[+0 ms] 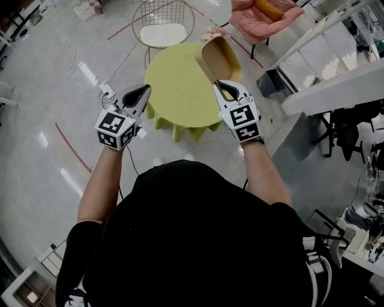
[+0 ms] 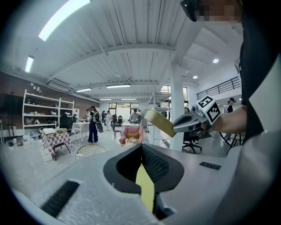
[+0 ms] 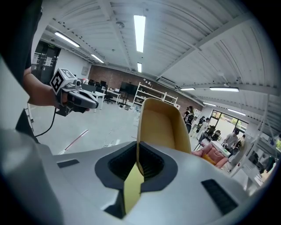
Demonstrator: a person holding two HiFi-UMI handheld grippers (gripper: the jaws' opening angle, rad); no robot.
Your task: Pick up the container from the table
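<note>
The container [image 1: 217,59] is a tan, shallow, rounded tray, lifted and tilted above the far right edge of the round yellow-green table [image 1: 174,84]. My right gripper [image 1: 223,84] is shut on its near rim. In the right gripper view the rim runs between the pads and the container [image 3: 160,127] stands up beyond the right gripper [image 3: 137,160]. My left gripper [image 1: 143,91] hangs over the table's left edge, shut and holding nothing. From the left gripper view [image 2: 141,151], the container [image 2: 159,122] shows edge-on in the right gripper [image 2: 189,124].
A wire chair with a white seat [image 1: 163,30] stands behind the table, with a pink armchair [image 1: 264,15] further right. White desks [image 1: 336,78] and a black office chair [image 1: 351,129] lie to the right. A power strip [image 1: 96,81] and red tape lines mark the floor on the left.
</note>
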